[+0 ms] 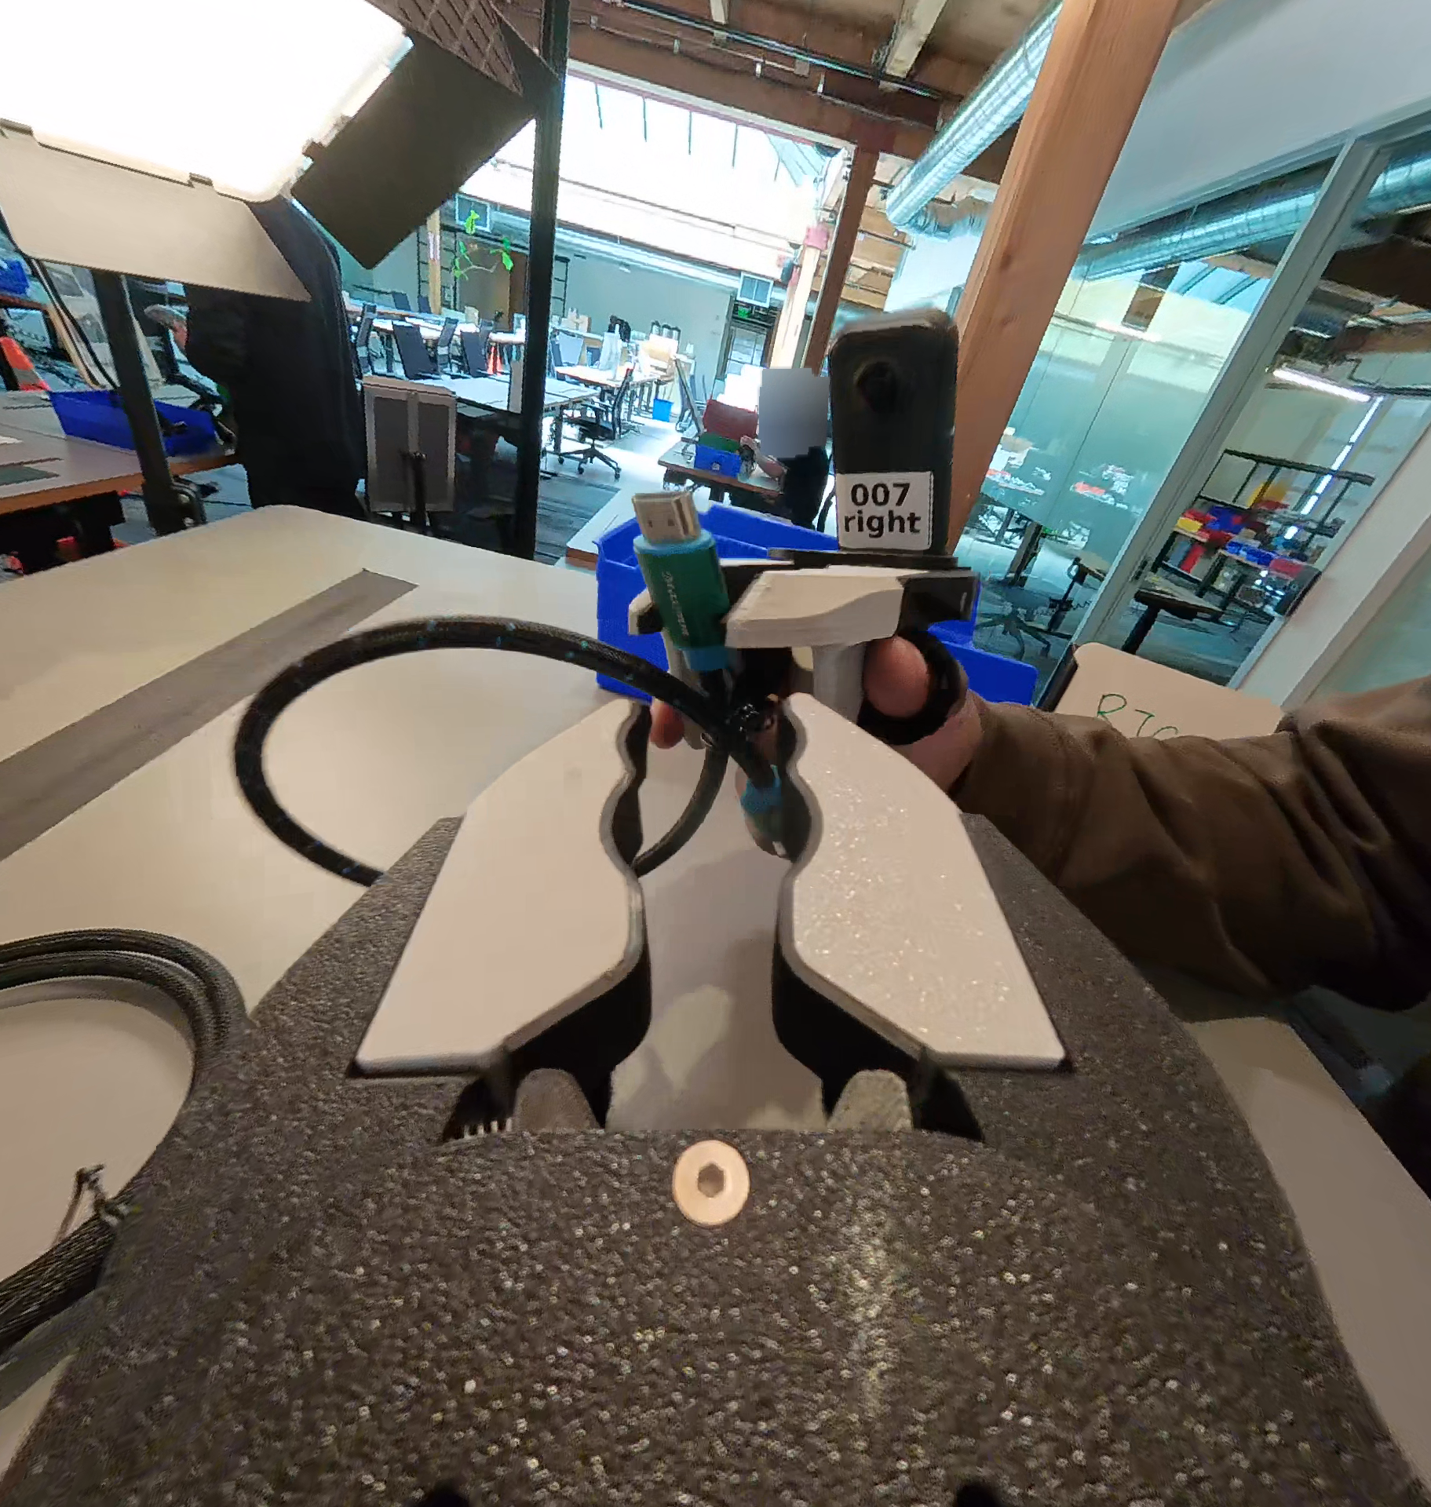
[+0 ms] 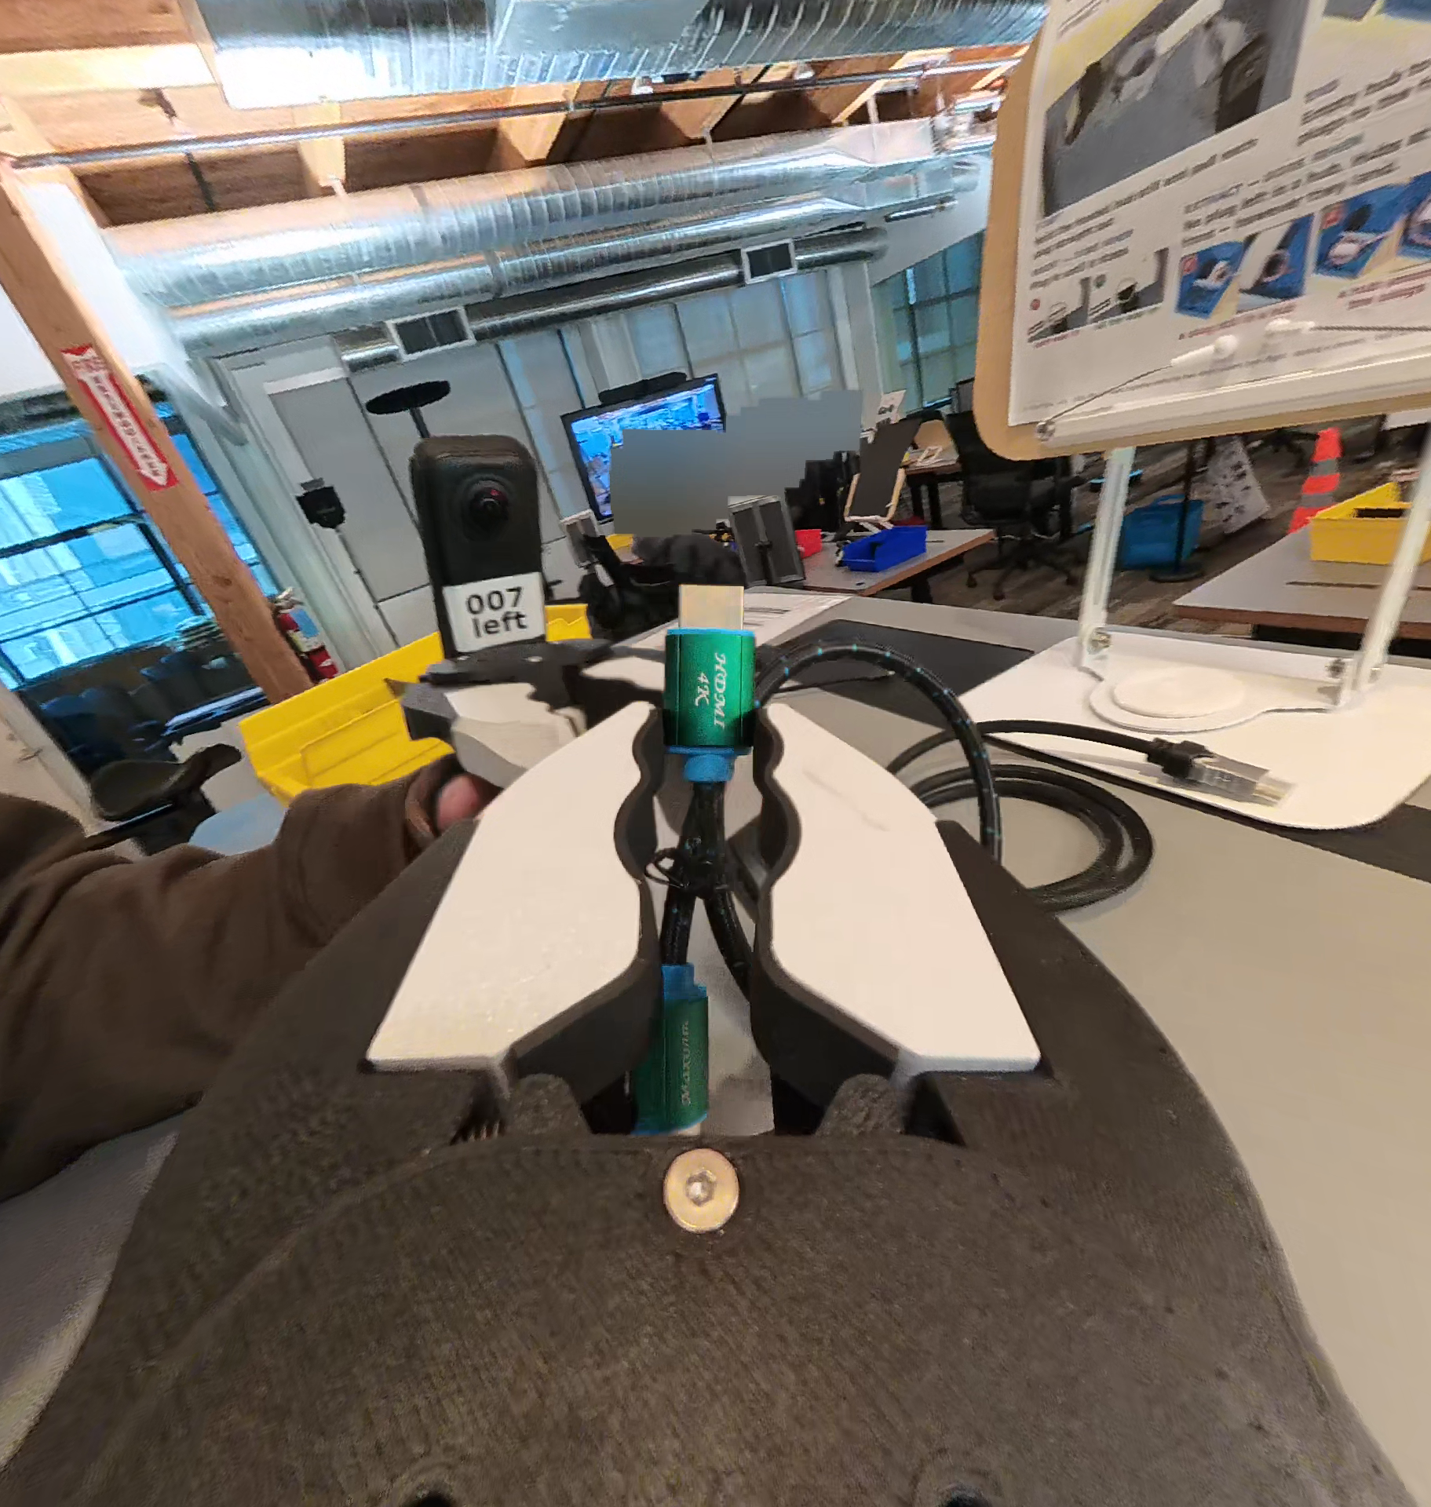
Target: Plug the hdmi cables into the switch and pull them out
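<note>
My right gripper (image 2: 708, 734) pinches a green plug (image 2: 708, 681) of a black braided cable (image 2: 965, 734), both pads pressed on its sides, metal tip up; my left view confirms it from the far side, showing the same plug (image 1: 683, 587) upright between the right gripper's white fingers. My left gripper (image 1: 716, 783) stands spread; the cable's other, blue-collared plug end (image 1: 765, 803) hangs in the gap close to the right-hand pad, blurred, and I cannot tell if that pad touches it, with clear space on the other side. Only the right view shows that second green plug (image 2: 675, 1052) clearly, hanging low between my right fingers near the palm, and the two cable strands tied together just above it. Only the left view shows the cable's big loop (image 1: 353, 734) arcing out over the grey table (image 1: 206, 620), a blue bin (image 1: 679, 628) behind the right gripper, and my fingers on its handle. Only the right view shows a second black cable (image 2: 1087, 815) coiled on the table, its plug (image 2: 1217, 775) lying on a white stand base (image 2: 1185, 734) under an instruction board (image 2: 1234, 220), and a yellow bin (image 2: 328, 726) behind my left gripper.
</note>
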